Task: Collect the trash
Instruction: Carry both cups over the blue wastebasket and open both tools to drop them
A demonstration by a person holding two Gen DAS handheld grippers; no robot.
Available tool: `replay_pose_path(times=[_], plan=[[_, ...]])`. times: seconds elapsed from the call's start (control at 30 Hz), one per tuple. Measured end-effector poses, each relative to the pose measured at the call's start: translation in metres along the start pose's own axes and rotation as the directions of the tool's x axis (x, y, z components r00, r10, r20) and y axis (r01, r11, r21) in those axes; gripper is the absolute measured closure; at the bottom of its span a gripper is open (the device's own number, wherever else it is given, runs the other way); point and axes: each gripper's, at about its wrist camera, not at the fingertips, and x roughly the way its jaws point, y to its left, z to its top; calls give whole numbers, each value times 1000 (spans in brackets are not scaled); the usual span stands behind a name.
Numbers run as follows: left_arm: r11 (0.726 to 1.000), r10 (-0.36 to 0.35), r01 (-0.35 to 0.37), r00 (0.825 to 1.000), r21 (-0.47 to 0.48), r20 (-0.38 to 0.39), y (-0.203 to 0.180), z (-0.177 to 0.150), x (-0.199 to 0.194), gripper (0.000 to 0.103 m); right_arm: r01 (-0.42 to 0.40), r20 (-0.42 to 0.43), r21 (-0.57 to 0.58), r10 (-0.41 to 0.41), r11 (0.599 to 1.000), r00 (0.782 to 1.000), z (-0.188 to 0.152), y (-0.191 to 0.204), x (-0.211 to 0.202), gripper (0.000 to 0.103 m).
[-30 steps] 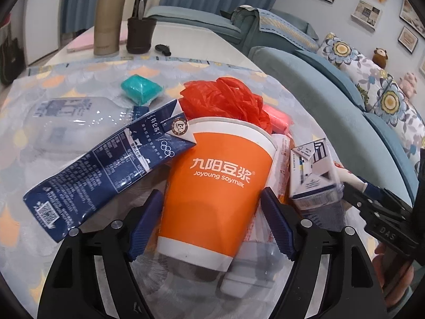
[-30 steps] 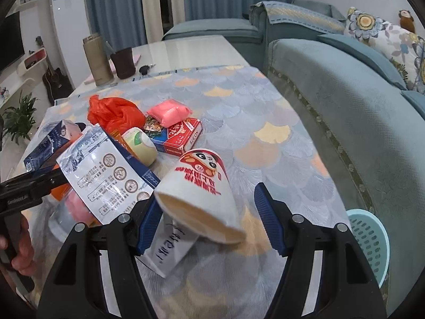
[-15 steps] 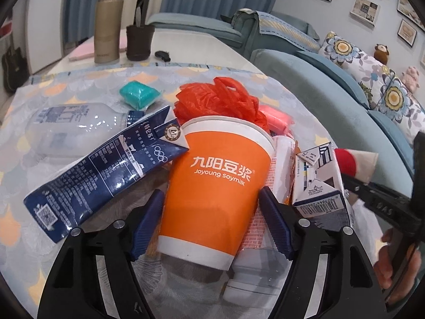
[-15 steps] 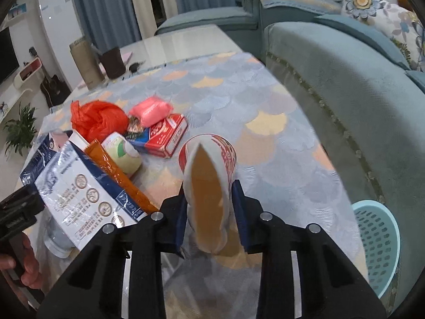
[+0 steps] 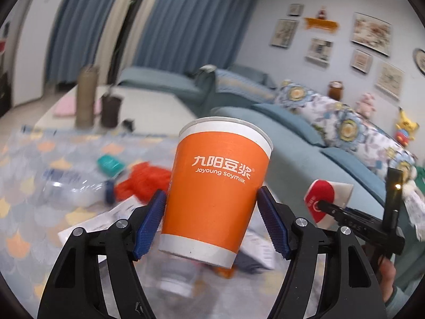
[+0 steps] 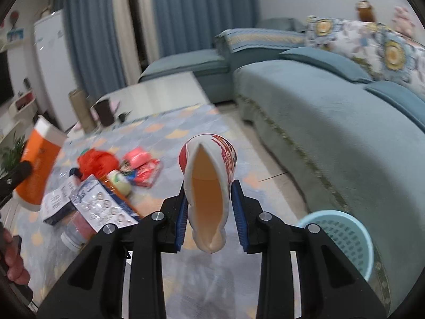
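Change since earlier: both cups have left the desk. The tall orange paper soymilk cup (image 5: 217, 186), a second ago standing among the litter between wide jaws, is now lifted clear in the left gripper (image 5: 212, 223); the red-and-white paper cup (image 6: 209, 188) has gone from loosely framed to squeezed flat.
Left jaws: closed partway on the orange paper cup's lower wall, blue pads touching both sides, cup upright with a slight tilt and not dented.
Right jaws: the right gripper (image 6: 209, 220) is nearly closed, pinching the red-and-white cup so its mouth is a narrow slit facing the camera.
Bin: a pale blue perforated plastic basket (image 6: 342, 236) stands on the floor at near right, just beside the teal sofa (image 6: 332, 133), off the desk's right edge.
Left on the desk: a crumpled red plastic bag (image 6: 97, 160), a clear plastic bottle (image 5: 71, 188), a small teal packet (image 5: 110, 162), cartons and wrappers, all on the patterned desk (image 6: 170, 138) cloth.
Step in hand: carrying both cups to the basket, by my reading.
Doing it well: bring the right cup over the basket mouth first, since it is nearer; open only once it is above the rim. Keep the left squeeze light, then follow across.
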Motion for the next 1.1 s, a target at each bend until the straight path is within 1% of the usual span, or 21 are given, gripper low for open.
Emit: replay_pose_path(times=[0.1,0.13,0.2,0.27,0.33,0.4,0.43,0.47,0.5,0.57,0.63,0.7,0.77,0.8,0.87,0.93,1.03,1.1], plan=[[997,-62,62,998,38,2,-40,-5,-2,35,49,24,40,-50,998,998,-6,-31,-21,75],[994,-97,97,995,47,-9,-58,-8,0,35,76,27,57,-78,995,997,-9,-46,-30,75],[987,-142,145,989,74,-38,-87,-14,8,35,113,22,89,-115,990,993,-17,-71,-41,75],[977,-173,181,982,111,-77,-115,-24,20,35,152,3,133,-154,979,988,-27,-102,-47,75],[966,-208,223,971,129,-120,-140,-32,35,35,196,-31,181,-194,964,981,-42,-136,-49,75],[954,-245,268,955,132,-167,-169,-41,57,35,224,-70,222,-214,949,974,-56,-164,-47,75],[951,-255,280,950,130,-181,-176,-46,64,35,233,-89,235,-218,944,972,-64,-176,-46,75],[944,-276,307,937,123,-214,-192,-52,80,35,252,-120,246,-228,936,966,-72,-189,-42,75],[940,-285,319,930,123,-232,-198,-57,88,35,270,-146,256,-239,928,960,-78,-198,-38,75],[930,-292,343,908,131,-299,-223,-73,116,35,290,-204,287,-237,913,950,-96,-220,-29,75],[922,-302,365,886,127,-351,-237,-85,138,35,308,-260,327,-228,894,938,-114,-239,-18,75],[919,-306,379,860,107,-409,-249,-99,162,35,321,-310,360,-213,876,927,-131,-252,-6,75],[918,-306,385,836,90,-455,-256,-111,180,35,327,-357,389,-186,861,915,-147,-262,5,75],[921,-295,379,829,90,-475,-260,-116,189,34,333,-382,398,-175,855,907,-155,-267,11,75],[922,-284,376,818,90,-501,-266,-124,200,34,341,-420,406,-158,848,893,-165,-274,20,74],[926,-275,366,818,90,-505,-269,-130,206,32,340,-445,416,-137,843,885,-177,-272,27,73],[928,-264,360,815,94,-516,-272,-133,210,31,341,-457,428,-125,837,881,-181,-277,30,72],[931,-251,352,813,100,-526,-270,-136,211,31,339,-461,427,-121,838,879,-176,-274,33,72]])
